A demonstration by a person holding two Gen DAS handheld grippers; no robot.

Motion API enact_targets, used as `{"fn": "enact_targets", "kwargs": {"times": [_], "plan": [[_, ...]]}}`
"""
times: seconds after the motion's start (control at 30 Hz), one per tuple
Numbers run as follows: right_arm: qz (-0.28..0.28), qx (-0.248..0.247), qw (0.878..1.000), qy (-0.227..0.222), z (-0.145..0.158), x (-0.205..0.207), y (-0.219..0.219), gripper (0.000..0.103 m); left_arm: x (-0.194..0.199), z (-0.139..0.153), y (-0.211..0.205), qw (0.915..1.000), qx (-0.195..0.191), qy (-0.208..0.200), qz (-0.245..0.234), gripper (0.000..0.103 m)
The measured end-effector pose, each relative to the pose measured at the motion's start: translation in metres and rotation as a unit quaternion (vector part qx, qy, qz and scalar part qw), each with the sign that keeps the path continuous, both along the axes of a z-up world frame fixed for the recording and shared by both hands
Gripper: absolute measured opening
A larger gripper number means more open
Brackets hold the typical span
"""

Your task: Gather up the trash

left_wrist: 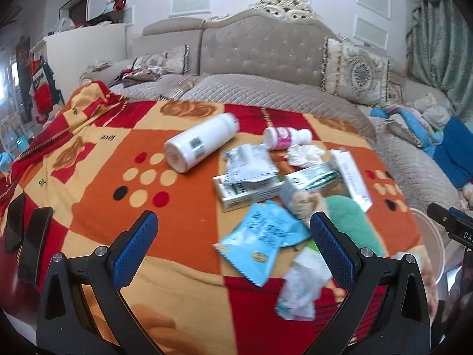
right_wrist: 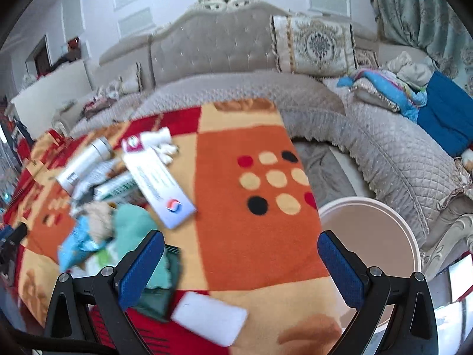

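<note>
Both grippers, left [left_wrist: 233, 254] and right [right_wrist: 241, 269], hang spread and empty over our blanket [left_wrist: 183, 207]. Trash pile [left_wrist: 266, 177] sits left of the bin [right_wrist: 369, 230]; thin wrappers [left_wrist: 260, 233] could slip or blanket could snag.

The word "love" [left_wrist: 108, 137] is showing, upside down, on the orange-and-red blanket [left_wrist: 183, 207], well ahead and left of the left gripper [left_wrist: 233, 247]. Near that gripper's right edge, the letters "DA" [left_wrist: 468, 234] are standing on a black device, cut off by the frame. A barcode is sitting on the white bottle [left_wrist: 201, 146] ahead, its digits too small to read. Print on the boxes and the blue packet [left_wrist: 260, 236] is blurring beyond reading.
</note>
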State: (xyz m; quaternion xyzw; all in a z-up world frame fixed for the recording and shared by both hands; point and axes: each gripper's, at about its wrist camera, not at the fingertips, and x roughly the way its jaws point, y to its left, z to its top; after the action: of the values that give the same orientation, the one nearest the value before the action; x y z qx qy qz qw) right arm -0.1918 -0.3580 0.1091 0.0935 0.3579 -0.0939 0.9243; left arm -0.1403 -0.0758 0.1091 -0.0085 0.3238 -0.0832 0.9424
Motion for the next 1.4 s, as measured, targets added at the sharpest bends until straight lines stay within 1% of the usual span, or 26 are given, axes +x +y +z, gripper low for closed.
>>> {"fn": "enact_targets", "kwargs": {"times": [0.23, 0.43, 0.6, 0.67, 0.97, 1.4], "plan": [[0.008, -0.025, 0.999, -0.046, 0.019, -0.023, 0.025, 0.103, -0.015, 0.014, -0.014, 0.9997, -0.013, -0.022, -0.007, 0.102], [0.009, -0.041, 0.995, -0.089, 0.034, -0.035, 0.04, 0.103, -0.021, 0.019, -0.02, 0.9993, -0.017, -0.032, -0.01, 0.102], [0.012, -0.059, 0.992, -0.107, 0.041, -0.038, 0.049, 0.103, -0.024, 0.02, -0.02, 0.9989, -0.019, -0.041, -0.009, 0.102], [0.013, -0.059, 0.991, -0.115, 0.042, -0.042, 0.051, 0.103, -0.026, 0.021, -0.019, 0.9987, -0.02, -0.046, -0.007, 0.102], [0.012, -0.058, 0.991, -0.121, 0.042, -0.047, 0.052, 0.103, -0.028, 0.024, -0.019, 0.9982, -0.021, -0.055, -0.007, 0.102], [0.018, -0.055, 0.992, -0.115, 0.042, -0.047, 0.055, 0.103, -0.032, 0.025, -0.019, 0.9977, -0.017, -0.066, -0.003, 0.102]]}}
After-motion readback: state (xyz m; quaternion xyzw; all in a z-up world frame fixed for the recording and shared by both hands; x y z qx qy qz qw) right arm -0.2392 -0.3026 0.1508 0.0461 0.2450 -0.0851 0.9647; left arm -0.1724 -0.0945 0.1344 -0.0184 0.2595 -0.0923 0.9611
